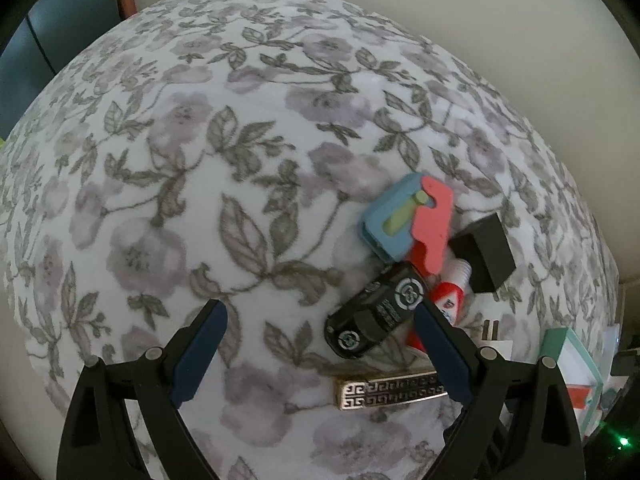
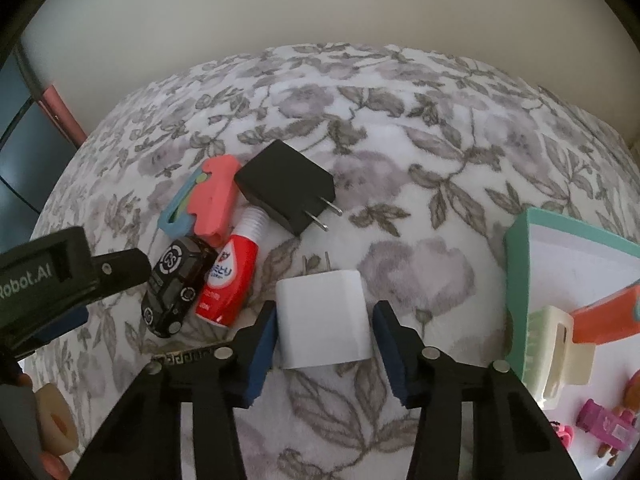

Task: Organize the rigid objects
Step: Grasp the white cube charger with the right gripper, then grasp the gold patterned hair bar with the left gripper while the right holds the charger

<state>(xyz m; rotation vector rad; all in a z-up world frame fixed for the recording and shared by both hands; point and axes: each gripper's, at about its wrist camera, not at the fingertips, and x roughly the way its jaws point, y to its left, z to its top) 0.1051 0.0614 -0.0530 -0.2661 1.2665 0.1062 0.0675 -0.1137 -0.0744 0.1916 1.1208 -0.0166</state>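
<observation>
A white plug adapter (image 2: 322,318) lies on the floral cloth between the open fingers of my right gripper (image 2: 325,338); the left pad touches or nearly touches it, the right pad stands off. A black toy car (image 2: 174,290) (image 1: 376,312), a red-and-white tube (image 2: 230,280) (image 1: 448,294), a black plug adapter (image 2: 286,190) (image 1: 486,254) and a blue-and-pink foam piece (image 2: 200,204) (image 1: 408,218) lie clustered to the left. My left gripper (image 1: 320,338) is open and empty, its right finger beside the car. A metal patterned bar (image 1: 390,392) lies below the car.
A teal-rimmed tray (image 2: 516,264) (image 1: 592,384) at the right holds a cream hair clip (image 2: 554,354), an orange piece (image 2: 604,318) and pink toys (image 2: 604,426). The left gripper's body (image 2: 48,292) shows at the left edge. A wall stands behind the table.
</observation>
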